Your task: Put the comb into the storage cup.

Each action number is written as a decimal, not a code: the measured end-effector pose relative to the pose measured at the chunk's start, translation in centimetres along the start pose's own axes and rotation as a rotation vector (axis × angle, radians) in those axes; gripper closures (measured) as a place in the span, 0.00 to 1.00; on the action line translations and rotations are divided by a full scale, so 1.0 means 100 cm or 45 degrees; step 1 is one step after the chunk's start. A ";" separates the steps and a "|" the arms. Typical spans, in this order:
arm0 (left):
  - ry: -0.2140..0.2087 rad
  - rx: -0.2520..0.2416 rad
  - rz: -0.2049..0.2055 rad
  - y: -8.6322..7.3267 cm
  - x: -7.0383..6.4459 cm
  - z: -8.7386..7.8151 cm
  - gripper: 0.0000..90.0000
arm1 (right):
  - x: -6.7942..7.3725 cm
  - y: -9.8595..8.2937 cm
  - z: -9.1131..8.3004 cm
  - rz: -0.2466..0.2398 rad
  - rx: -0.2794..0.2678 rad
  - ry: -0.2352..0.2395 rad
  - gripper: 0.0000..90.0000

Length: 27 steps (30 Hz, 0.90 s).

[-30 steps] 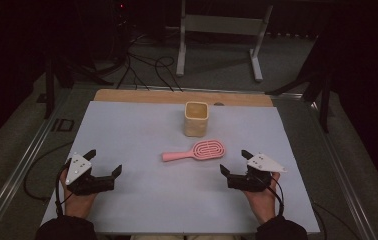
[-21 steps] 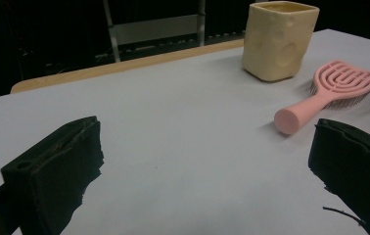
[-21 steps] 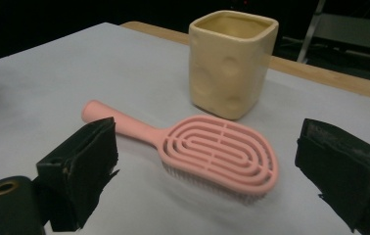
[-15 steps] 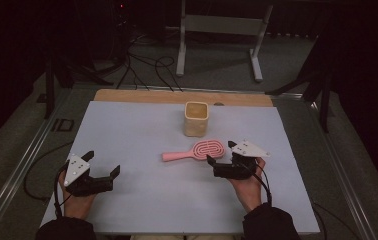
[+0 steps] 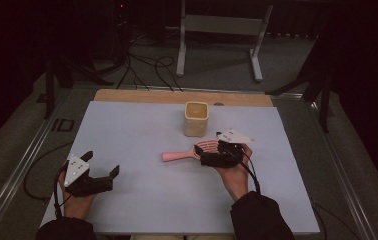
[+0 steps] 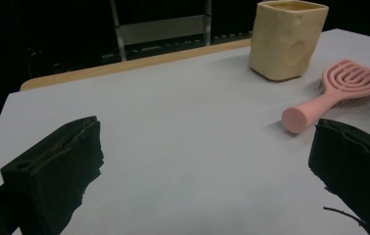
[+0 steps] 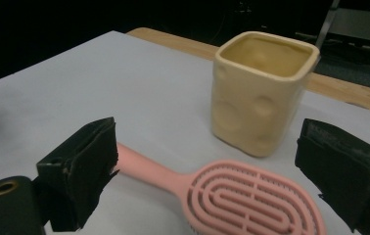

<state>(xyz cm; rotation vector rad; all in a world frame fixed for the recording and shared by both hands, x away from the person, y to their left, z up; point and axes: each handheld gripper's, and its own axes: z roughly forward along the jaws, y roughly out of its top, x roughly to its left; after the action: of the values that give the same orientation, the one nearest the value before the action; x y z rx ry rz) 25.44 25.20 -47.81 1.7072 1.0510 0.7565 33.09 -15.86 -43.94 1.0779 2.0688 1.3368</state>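
Pink plastic slotted hairbrush [image 7: 232, 196] lies flat on the bench [image 5: 142, 130] between the spread jaws of the right claw [image 5: 211, 156]; cream dimpled square cup [image 7: 260, 90] stands just beyond; left claw [image 5: 99, 170] released, well apart

The room was dark, and light fell from above on the pale desk [image 5: 127, 130]. The high view looked dim and a little grainy. Soft shadows lay beside the pink brush [image 6: 337, 93]. Close up, the black claw tips looked blurry.
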 end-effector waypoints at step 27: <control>-0.003 0.013 -0.004 -0.003 0.001 0.002 0.00 | 0.019 0.016 0.076 0.019 0.205 0.052 0.56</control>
<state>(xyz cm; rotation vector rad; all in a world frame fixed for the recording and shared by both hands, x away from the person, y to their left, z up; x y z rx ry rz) 25.58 25.24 -48.16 1.7140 1.0573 0.7486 38.01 -9.80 -45.67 1.1434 2.2345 1.2256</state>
